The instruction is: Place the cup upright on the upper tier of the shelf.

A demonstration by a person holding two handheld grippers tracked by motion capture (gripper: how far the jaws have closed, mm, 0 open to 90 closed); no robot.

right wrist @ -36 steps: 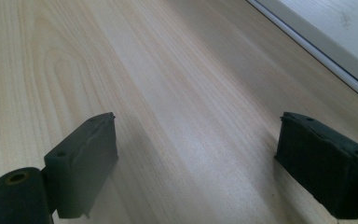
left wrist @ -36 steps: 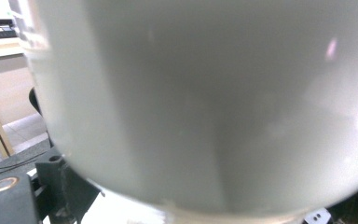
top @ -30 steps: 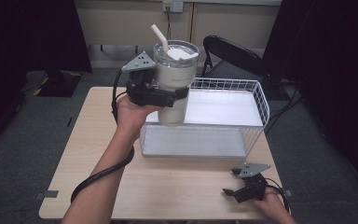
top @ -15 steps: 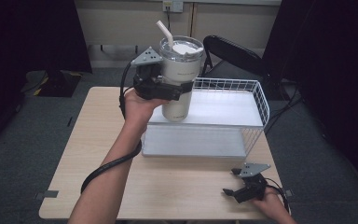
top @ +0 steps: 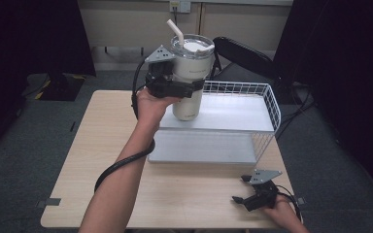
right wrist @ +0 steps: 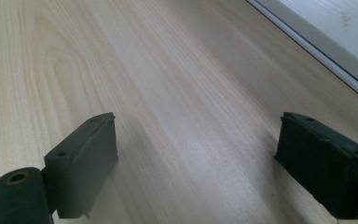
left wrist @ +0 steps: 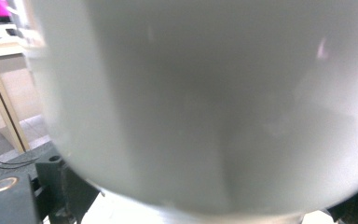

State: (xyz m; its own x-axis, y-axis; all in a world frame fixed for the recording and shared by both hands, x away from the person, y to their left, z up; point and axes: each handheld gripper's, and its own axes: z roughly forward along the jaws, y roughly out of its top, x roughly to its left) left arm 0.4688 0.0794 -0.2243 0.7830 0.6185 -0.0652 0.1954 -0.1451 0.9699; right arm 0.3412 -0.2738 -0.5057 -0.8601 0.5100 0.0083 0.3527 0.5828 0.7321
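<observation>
Leftmost, the left gripper is clamped round a cream tumbler, upright, lidded, with a straw rising from the lid; what it holds cannot be told; it hangs over the left end of a white wire basket, whose upper shelf lies bare; nearest the person, the right gripper rests low over the wooden table, jaws wide apart.
</observation>
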